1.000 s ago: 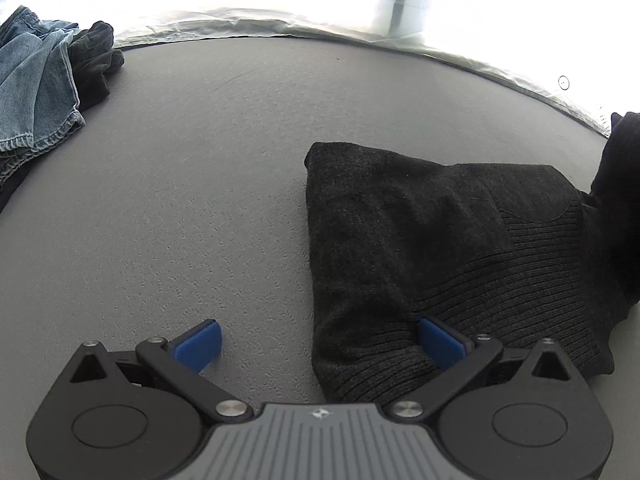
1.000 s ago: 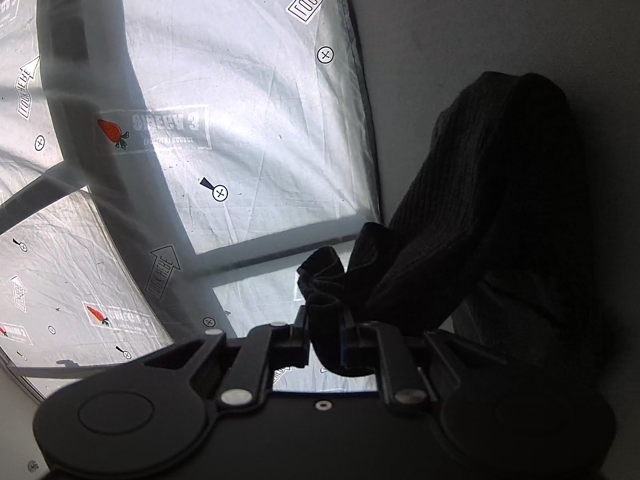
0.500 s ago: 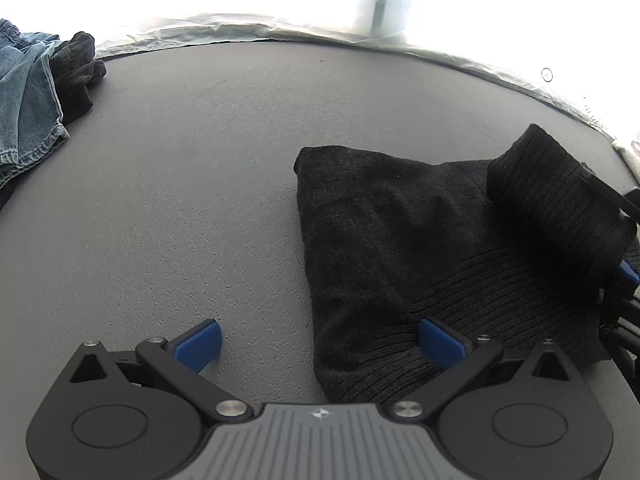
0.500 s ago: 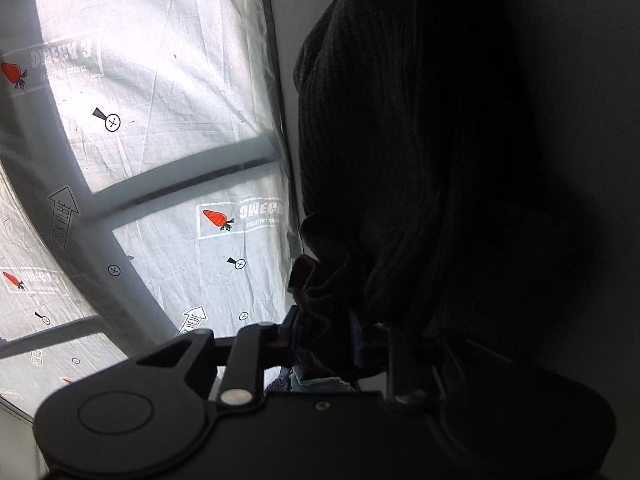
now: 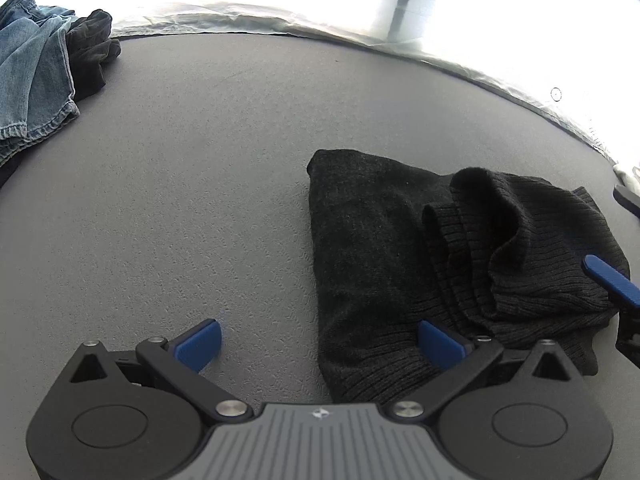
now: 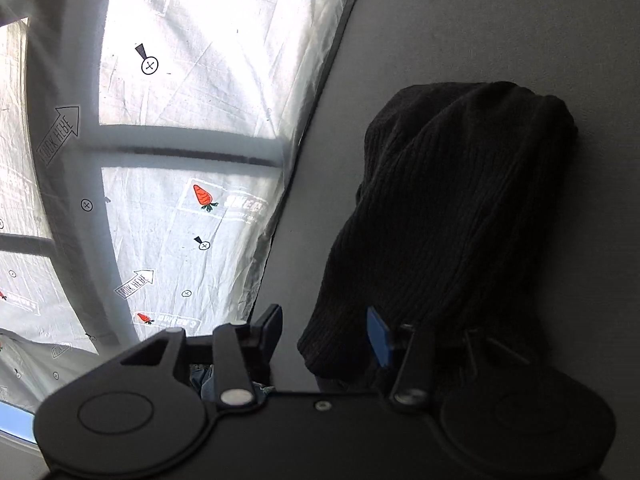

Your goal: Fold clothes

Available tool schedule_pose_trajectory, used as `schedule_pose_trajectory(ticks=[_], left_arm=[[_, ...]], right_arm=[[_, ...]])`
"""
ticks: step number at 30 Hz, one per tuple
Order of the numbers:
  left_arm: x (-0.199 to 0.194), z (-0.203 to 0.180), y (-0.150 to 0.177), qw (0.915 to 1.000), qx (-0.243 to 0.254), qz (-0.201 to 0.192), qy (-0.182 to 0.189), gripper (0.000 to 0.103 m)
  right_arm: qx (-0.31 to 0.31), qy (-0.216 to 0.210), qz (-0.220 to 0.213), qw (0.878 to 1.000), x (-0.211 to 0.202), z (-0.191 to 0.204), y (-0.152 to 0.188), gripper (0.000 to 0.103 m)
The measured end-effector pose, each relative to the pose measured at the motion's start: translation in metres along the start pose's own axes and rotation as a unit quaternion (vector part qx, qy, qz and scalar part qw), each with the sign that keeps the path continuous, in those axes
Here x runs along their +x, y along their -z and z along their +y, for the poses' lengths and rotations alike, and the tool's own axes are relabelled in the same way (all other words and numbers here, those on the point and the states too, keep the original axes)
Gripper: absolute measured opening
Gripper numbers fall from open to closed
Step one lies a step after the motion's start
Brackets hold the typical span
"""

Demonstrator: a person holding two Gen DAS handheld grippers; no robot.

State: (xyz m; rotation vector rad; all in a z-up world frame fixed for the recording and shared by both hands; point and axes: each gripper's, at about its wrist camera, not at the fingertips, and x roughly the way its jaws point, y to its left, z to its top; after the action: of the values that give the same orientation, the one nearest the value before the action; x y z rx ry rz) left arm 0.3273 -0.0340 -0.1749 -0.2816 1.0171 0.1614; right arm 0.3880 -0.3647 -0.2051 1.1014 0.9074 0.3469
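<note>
A dark ribbed knit garment [image 5: 380, 240] lies folded on the grey table [image 5: 200, 160]; a ribbed part [image 5: 540, 248] is flopped over its right side. My left gripper [image 5: 320, 340] is open and low over the garment's near left corner, its right finger [image 5: 440, 344] resting on the cloth. My right gripper [image 6: 324, 332] is open and empty at the garment [image 6: 448, 220], the cloth lying by its right finger [image 6: 378, 336]. The right gripper's blue fingertip [image 5: 608, 280] shows at the right edge of the left wrist view.
Blue jeans [image 5: 32, 76] and a dark garment [image 5: 90, 52] are piled at the table's far left. A white printed sheet [image 6: 180, 160] hangs beyond the table's far edge.
My right gripper carried the ribbed part over onto the folded garment, then opened and let it go. My left gripper stayed open in place.
</note>
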Motion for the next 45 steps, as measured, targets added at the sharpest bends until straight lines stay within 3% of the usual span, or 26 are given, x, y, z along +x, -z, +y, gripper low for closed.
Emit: schedule_pose_trajectory(ticks=[2, 4, 6, 9, 11, 14, 17, 19, 22, 24, 26, 28, 29, 30, 37, 41, 45], left_arm=[[-0.011, 0.002, 0.0, 0.9998, -0.009, -0.019, 0.002, 0.102], [-0.024, 0.001, 0.0, 0.9987, -0.003, -0.051, 0.003, 0.102], [-0.038, -0.002, -0.001, 0.9963, 0.004, -0.084, 0.016, 0.099], [-0.049, -0.011, -0.005, 0.9911, 0.011, -0.112, 0.071, 0.093], [-0.047, -0.02, -0.009, 0.9885, 0.022, -0.11, 0.101, 0.086], [-0.034, -0.039, -0.013, 0.9872, 0.047, -0.097, 0.117, 0.077], [-0.022, -0.05, -0.018, 0.9878, 0.051, -0.084, 0.12, 0.077], [-0.014, -0.058, -0.02, 0.9885, 0.059, -0.078, 0.115, 0.08], [-0.001, -0.072, -0.023, 0.9891, 0.079, -0.07, 0.102, 0.083], [0.005, -0.075, -0.023, 0.9889, 0.079, -0.067, 0.106, 0.081], [0.005, -0.076, -0.023, 0.9878, 0.077, -0.068, 0.117, 0.076], [0.003, -0.078, -0.022, 0.9864, 0.082, -0.07, 0.124, 0.041], [0.001, -0.077, -0.022, 0.9859, 0.084, -0.074, 0.125, 0.029], [-0.002, -0.076, -0.022, 0.9853, 0.085, -0.078, 0.126, 0.008], [-0.041, -0.048, -0.022, 0.9807, 0.025, -0.114, 0.157, 0.008], [-0.046, -0.021, -0.022, 0.9835, -0.029, -0.12, 0.132, 0.008], [-0.016, 0.004, -0.014, 0.9924, -0.062, -0.06, 0.088, 0.015]], right_arm=[[-0.124, 0.079, -0.033, 0.989, -0.013, 0.015, -0.002, 0.06], [-0.239, 0.143, -0.062, 0.959, -0.021, 0.026, 0.002, 0.072], [-0.312, 0.187, -0.076, 0.928, -0.025, 0.028, 0.008, 0.092], [-0.331, 0.235, -0.068, 0.911, -0.024, 0.015, 0.009, 0.096], [-0.318, 0.255, -0.059, 0.911, -0.026, -0.001, 0.005, 0.097], [-0.32, 0.243, -0.058, 0.914, -0.032, -0.019, 0.005, 0.1], [-0.351, 0.244, -0.055, 0.902, -0.029, -0.021, 0.011, 0.101], [-0.384, 0.245, -0.052, 0.889, -0.022, -0.022, 0.017, 0.103], [-0.448, 0.263, -0.053, 0.853, -0.016, -0.022, 0.035, 0.103], [-0.469, 0.272, -0.059, 0.838, -0.013, -0.023, 0.042, 0.103], [-0.463, 0.268, -0.063, 0.842, -0.015, -0.023, 0.04, 0.103], [-0.465, 0.269, -0.066, 0.841, -0.015, -0.024, 0.039, 0.103], [-0.466, 0.268, -0.068, 0.841, -0.016, -0.024, 0.04, 0.103], [-0.467, 0.266, -0.072, 0.841, -0.017, -0.026, 0.041, 0.103], [-0.469, 0.261, -0.082, 0.84, -0.02, -0.028, 0.043, 0.103], [-0.47, 0.26, -0.084, 0.839, -0.02, -0.029, 0.043, 0.103], [-0.471, 0.259, -0.085, 0.839, -0.02, -0.03, 0.044, 0.103]])
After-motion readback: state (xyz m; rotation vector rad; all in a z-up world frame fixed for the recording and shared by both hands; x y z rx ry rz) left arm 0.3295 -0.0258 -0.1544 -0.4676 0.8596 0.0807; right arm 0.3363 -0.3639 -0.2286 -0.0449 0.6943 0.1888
